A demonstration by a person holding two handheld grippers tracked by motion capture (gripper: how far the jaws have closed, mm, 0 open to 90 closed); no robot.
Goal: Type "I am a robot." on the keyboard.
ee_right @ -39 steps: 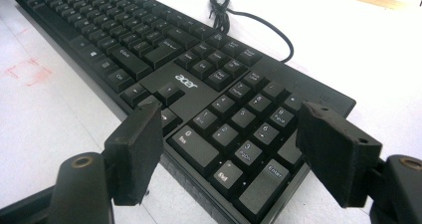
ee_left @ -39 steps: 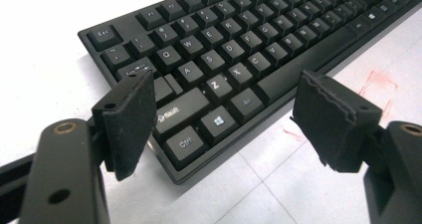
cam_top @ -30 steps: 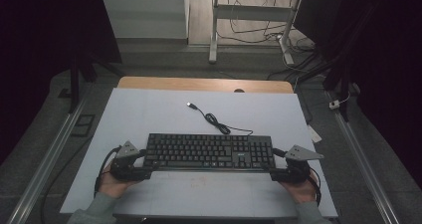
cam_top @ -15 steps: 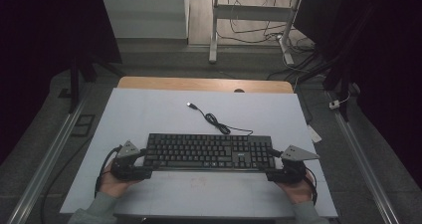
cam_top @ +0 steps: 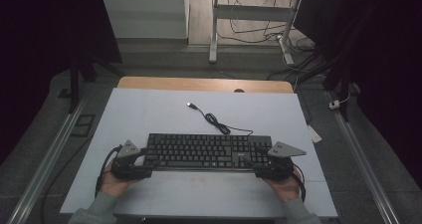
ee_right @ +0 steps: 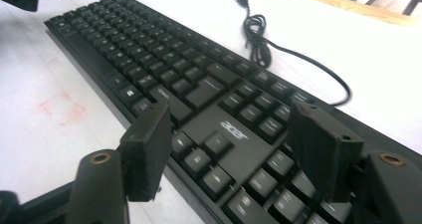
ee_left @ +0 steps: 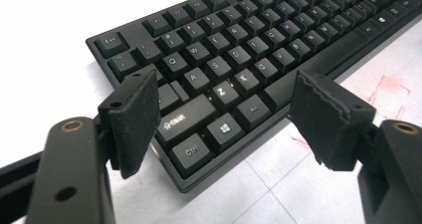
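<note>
Both my tongs are wide open and holding nothing: left tongs [cam_top: 142, 160] at the keyboard's [cam_top: 209, 152] left end, right tongs [cam_top: 260, 163] at its right end. The keyboard lies on the table [cam_top: 149, 109] with its long axis left to right, just ahead of both, so either hand reaches it. Farther back its cable [cam_top: 214, 119] coils loose. Nothing's in the way.

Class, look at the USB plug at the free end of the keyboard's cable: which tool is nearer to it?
Left, narrowly. The USB plug lies left of centre; the left tool is at the keyboard's left end, the right tool at its right.
</note>
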